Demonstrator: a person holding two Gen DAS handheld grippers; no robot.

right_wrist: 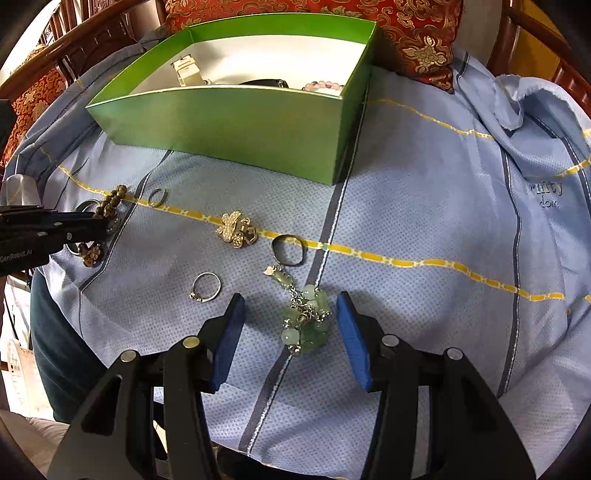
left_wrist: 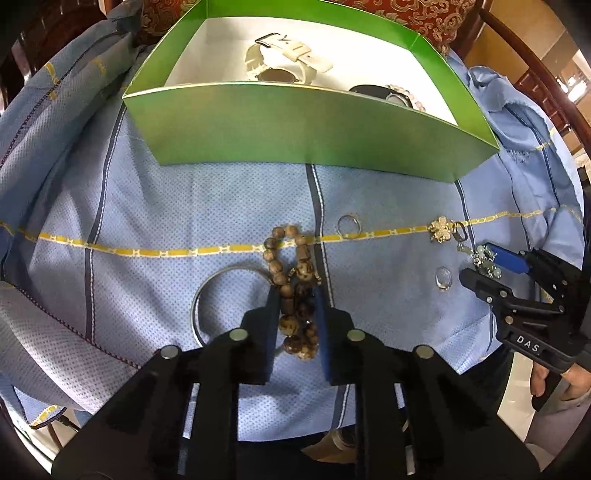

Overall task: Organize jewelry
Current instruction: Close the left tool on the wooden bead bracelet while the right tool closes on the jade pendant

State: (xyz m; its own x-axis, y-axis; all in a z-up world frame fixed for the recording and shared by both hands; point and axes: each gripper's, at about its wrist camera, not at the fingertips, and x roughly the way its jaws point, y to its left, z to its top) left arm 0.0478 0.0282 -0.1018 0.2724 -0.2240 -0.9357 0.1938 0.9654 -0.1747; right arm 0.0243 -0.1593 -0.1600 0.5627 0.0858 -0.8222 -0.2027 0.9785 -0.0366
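A brown bead bracelet [left_wrist: 291, 284] lies on the blue cloth, and my left gripper [left_wrist: 295, 295] is shut on its near part. It also shows in the right wrist view [right_wrist: 107, 203]. A silver bangle [left_wrist: 207, 295] lies partly under the beads. My right gripper [right_wrist: 291, 306] is open, its blue pads on either side of a green jade charm keychain [right_wrist: 306, 317] resting on the cloth. A green box [left_wrist: 295, 122] at the back holds a white watch [left_wrist: 284, 59], a dark watch [left_wrist: 384, 94] and pale beads.
On the cloth lie a plain ring [left_wrist: 348, 225], a stone ring [right_wrist: 206, 287], a gold flower brooch [right_wrist: 236, 229] and the keychain's metal loop [right_wrist: 290, 251]. Red patterned cushions [right_wrist: 406, 33] and wooden chair arms stand behind the box. The cloth is bunched at the left and right.
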